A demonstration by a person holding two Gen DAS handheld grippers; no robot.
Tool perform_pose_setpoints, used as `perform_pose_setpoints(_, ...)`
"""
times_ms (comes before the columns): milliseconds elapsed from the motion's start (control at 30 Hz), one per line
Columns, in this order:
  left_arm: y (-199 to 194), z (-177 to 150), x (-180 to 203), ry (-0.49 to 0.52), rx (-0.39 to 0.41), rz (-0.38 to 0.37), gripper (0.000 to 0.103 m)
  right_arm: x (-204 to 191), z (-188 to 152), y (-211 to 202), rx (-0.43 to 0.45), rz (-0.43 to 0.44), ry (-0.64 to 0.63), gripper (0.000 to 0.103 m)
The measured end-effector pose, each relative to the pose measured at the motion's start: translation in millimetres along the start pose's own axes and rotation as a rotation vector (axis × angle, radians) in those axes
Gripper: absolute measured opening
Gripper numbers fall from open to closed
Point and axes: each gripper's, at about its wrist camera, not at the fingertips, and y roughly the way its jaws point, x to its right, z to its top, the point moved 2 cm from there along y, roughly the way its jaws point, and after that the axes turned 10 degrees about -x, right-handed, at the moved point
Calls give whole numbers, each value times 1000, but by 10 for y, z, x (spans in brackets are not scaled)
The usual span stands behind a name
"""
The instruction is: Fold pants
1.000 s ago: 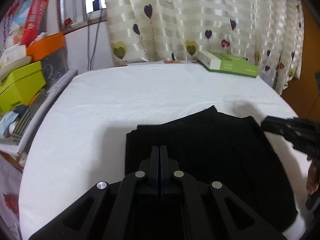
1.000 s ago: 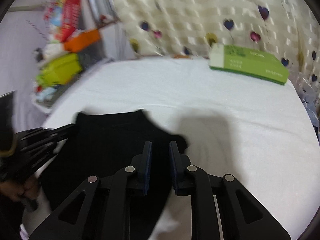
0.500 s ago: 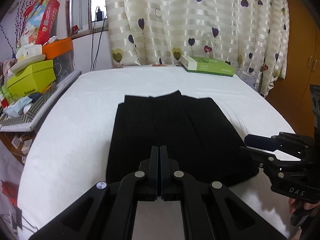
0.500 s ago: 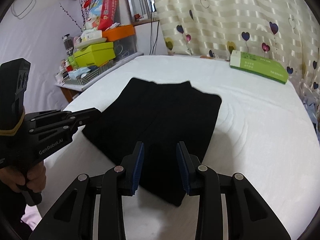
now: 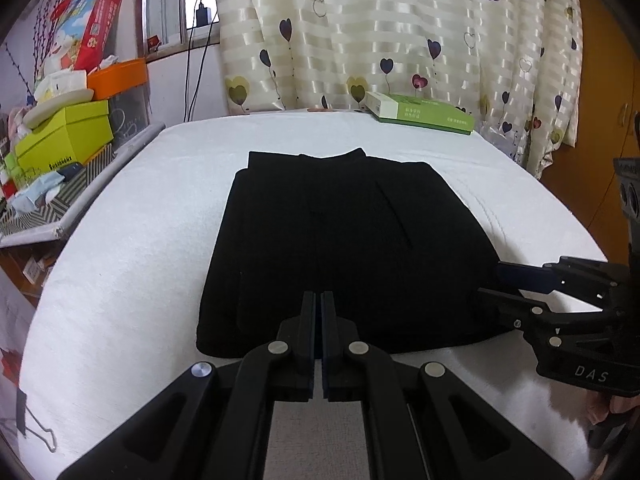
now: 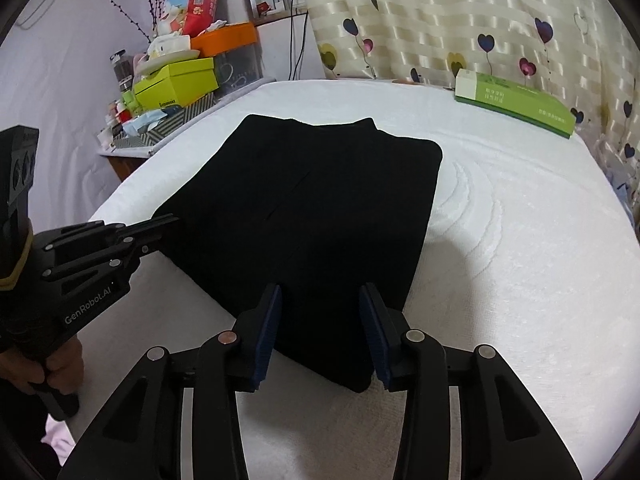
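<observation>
From my left gripper [image 5: 319, 304] I see its two fingers pressed together with nothing between them, hovering just above the near edge of the black pants [image 5: 344, 248]. The pants lie folded into a flat rectangle on the white bed [image 5: 120, 260], directly ahead of this tool and running away from it toward the heart-print curtain [image 5: 400, 32]. Off to its left a side shelf carries a lime-green box [image 5: 68, 136], an orange bin [image 5: 118, 78] and a red carton [image 5: 90, 24]. Far ahead and a little right, a green flat box [image 5: 424, 114] rests at the far edge of the bed, well apart from the pants. At the right of this view I see my other tool, its tips just beside the near right corner of the pants; I cannot tell whether they touch the cloth.

From my right gripper [image 6: 322, 322] the fingers are spread wide, blue pads [image 6: 270, 332] showing on their inner faces, and the near corner of the pants [image 6: 312, 216] sits in the gap between them; I cannot tell whether it touches either pad. To this tool's left, a hand [image 6: 56, 368] holds the left gripper [image 6: 170, 222], whose closed tips point at the left edge of the pants. The green flat box [image 6: 516, 106] lies far ahead to the right.
</observation>
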Motion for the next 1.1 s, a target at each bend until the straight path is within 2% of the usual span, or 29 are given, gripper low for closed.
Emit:
perform_pose_setpoints(200,-26,4,-15,-4,1,-1,3,-18,2,-44,5,-6,0,42)
perform_pose_setpoints(333,-177,20,23,-15,19,-57,4,-53,-1,-217,56,10,-1,42)
perform_pose_setpoints(433,-200,21,148,25,30,-84,4,-109,-41,-178,50,-1,-24,42)
perform_pose_setpoints(533,-20,4,199,37,-27,-71,4,-119,-67,-46,2,-18,-33,42)
perform_pose_setpoints(600,77,-5,175,22,-77,-81,4,-105,-55,-52,3,-15,-37,42)
perform_pose_setpoints(767,8,-19,134,11,-65,-108,4,-59,-55,-118,15,19,-23,43)
perform_pose_setpoints(867,-86,26,65,4,-43,-113,7,46,-27,-204,37,68,33,43)
perform_pose_setpoints(933,-133,103,-7,-1,-33,-154,8,143,11,-245,54,84,77,44)
perform_pose_setpoints(967,-151,146,-44,-1,-26,-154,13,209,37,-263,64,93,99,45)
perform_pose_setpoints(1000,-164,194,-87,-2,-12,-122,20,260,54,-271,70,100,114,46)
perform_pose_setpoints(1033,-170,246,-138,-9,5,-98,33,325,79,-271,72,107,133,46)
perform_pose_setpoints(1067,-182,294,-199,-20,18,-99,41,387,104,-264,71,112,150,46)
perform_pose_setpoints(1100,-184,338,-262,-34,22,-109,42,428,123,-257,72,117,159,46)
